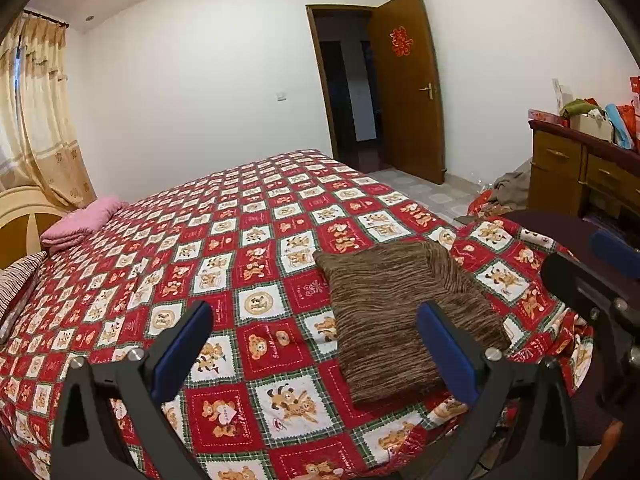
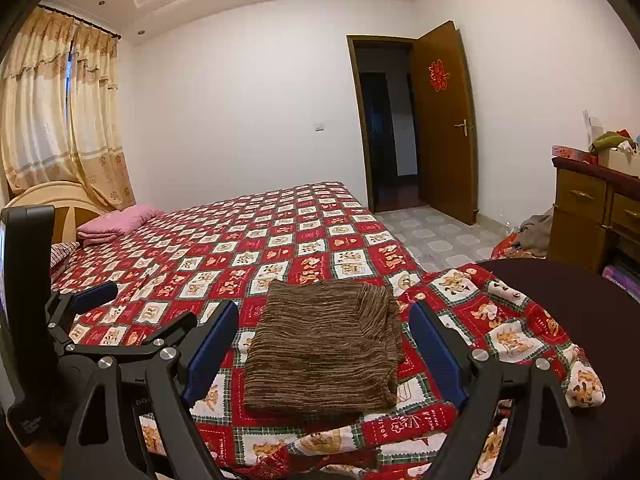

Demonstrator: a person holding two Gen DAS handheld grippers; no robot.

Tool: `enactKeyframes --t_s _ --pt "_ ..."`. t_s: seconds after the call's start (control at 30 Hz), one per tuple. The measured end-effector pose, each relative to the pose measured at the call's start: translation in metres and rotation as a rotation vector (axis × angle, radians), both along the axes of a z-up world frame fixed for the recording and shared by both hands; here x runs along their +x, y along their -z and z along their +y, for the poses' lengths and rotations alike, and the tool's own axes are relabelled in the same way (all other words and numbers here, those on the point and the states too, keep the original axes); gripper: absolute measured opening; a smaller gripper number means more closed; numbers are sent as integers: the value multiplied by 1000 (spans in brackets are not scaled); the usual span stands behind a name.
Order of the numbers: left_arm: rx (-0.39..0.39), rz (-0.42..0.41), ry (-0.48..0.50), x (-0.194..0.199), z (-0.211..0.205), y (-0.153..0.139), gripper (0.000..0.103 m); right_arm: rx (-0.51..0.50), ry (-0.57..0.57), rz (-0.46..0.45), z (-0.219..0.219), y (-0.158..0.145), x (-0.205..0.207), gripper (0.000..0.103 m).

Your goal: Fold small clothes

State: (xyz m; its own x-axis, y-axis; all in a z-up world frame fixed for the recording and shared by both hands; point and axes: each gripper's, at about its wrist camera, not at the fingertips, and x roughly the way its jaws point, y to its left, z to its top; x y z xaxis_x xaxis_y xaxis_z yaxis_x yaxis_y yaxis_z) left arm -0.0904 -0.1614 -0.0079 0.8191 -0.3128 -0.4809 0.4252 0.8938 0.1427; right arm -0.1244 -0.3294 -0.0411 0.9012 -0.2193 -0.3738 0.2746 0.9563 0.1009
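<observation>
Folded garment (image 2: 324, 348): brown, fine darker streaks. Bedspread (image 2: 256, 248): red and white checks, green plaid borders, tan teddy bears. Folded blanket (image 2: 116, 222): pink. Claw pads (image 2: 212, 348): blue; frames black. Curtains (image 2: 60, 112): cream, gold floral print. Door (image 2: 444, 120): brown, red emblem.

Bed (image 2: 280, 220) in red bear-patterned cover, folded brown knit garment (image 2: 324, 344) near, pink folded blanket (image 2: 120, 220) far.

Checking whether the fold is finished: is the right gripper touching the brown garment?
Apart. The right wrist view shows the right gripper open, its blue pads either side of the folded brown garment with red bedspread visible between each pad and the cloth.
</observation>
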Motion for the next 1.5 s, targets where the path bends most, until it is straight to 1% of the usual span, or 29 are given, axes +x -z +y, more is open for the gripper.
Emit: enactKeyframes --t_s 0.57,1.5 --pt "5 -8 -8 0 0 0 103 9 5 -4 -1 0 0 88" --pt "3 3 -4 2 3 1 103 20 11 0 -3 2 0 88"
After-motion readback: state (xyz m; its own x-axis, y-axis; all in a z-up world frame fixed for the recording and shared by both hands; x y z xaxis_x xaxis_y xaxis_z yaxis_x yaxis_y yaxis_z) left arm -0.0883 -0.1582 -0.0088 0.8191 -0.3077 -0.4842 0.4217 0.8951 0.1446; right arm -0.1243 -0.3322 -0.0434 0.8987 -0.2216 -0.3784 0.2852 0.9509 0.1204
